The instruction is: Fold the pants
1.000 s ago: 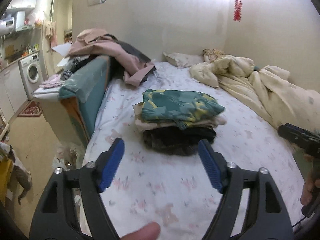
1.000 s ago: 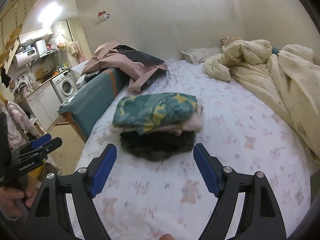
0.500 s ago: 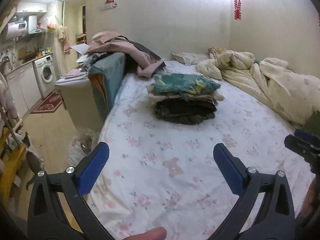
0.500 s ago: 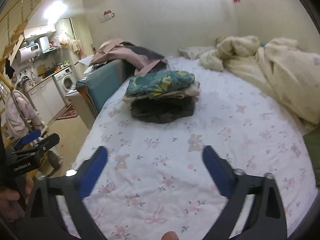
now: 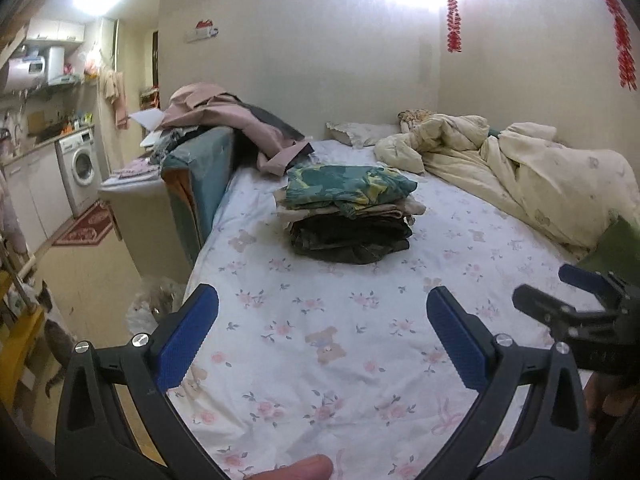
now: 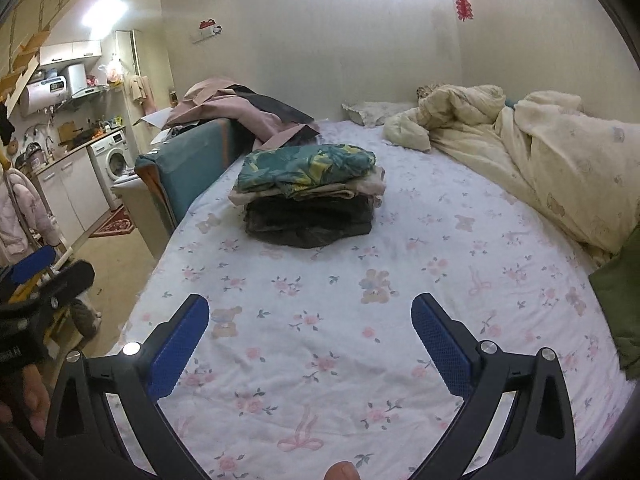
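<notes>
A stack of folded clothes (image 5: 348, 216) lies on the floral bed sheet (image 5: 340, 340), with a green patterned piece on top, beige in the middle and dark pants at the bottom. It also shows in the right wrist view (image 6: 308, 196). My left gripper (image 5: 322, 316) is open and empty, held above the sheet well short of the stack. My right gripper (image 6: 310, 320) is open and empty, also back from the stack. An olive green garment (image 6: 618, 292) lies at the bed's right edge; it also shows in the left wrist view (image 5: 616, 244).
A cream duvet (image 5: 520, 168) is bunched along the right and far side of the bed. Pink and dark clothes (image 5: 240, 124) hang over a teal sofa back (image 5: 200, 176) on the left. A washing machine (image 5: 82, 164) and floor lie further left.
Both grippers have pulled back from the folded stack toward the near end of the bed and opened wider. The stack has not moved.
</notes>
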Motion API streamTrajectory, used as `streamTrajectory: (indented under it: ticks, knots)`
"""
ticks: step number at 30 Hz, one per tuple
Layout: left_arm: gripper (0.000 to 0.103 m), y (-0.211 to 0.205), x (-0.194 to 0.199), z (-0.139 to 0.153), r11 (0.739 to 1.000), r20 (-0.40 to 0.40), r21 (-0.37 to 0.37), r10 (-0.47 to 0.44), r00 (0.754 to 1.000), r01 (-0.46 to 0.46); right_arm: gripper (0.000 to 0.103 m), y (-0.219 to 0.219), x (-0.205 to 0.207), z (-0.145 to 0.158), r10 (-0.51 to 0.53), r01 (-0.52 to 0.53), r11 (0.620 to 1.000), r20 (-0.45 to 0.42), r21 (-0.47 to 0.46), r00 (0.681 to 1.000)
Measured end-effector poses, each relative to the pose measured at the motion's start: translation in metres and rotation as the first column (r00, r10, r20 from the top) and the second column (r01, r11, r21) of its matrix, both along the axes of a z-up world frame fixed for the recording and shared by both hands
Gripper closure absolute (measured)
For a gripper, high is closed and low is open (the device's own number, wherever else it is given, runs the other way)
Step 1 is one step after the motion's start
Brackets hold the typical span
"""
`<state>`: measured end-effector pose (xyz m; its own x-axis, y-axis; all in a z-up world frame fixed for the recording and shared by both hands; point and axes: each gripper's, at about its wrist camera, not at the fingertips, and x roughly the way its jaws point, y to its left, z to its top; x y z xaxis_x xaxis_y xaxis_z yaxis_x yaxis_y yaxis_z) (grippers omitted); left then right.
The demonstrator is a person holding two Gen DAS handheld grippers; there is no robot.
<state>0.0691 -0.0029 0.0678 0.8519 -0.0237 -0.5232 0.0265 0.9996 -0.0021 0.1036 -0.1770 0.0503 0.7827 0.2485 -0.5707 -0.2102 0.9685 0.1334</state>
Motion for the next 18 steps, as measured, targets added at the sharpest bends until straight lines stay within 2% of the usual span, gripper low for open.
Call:
streamTrajectory:
  ticks: [6,18]
  knots:
    - [0.000,0.0053,0.0068,-0.0083,1.000,-0.045,-0.028,0.014,0.999,-0.015,0.000,0.0048,-0.0021,0.0015,0.000,0.001,0.999,0.022,-0.033,1.000]
    - [0.000,0.0006,0.0032,-0.0071,1.000,-0.030,-0.017,0.006,1.000,-0.006,0.000,0.0082,-0.0042,0.0032,0.005,-0.003,0.999,0.038,-0.040,0.999]
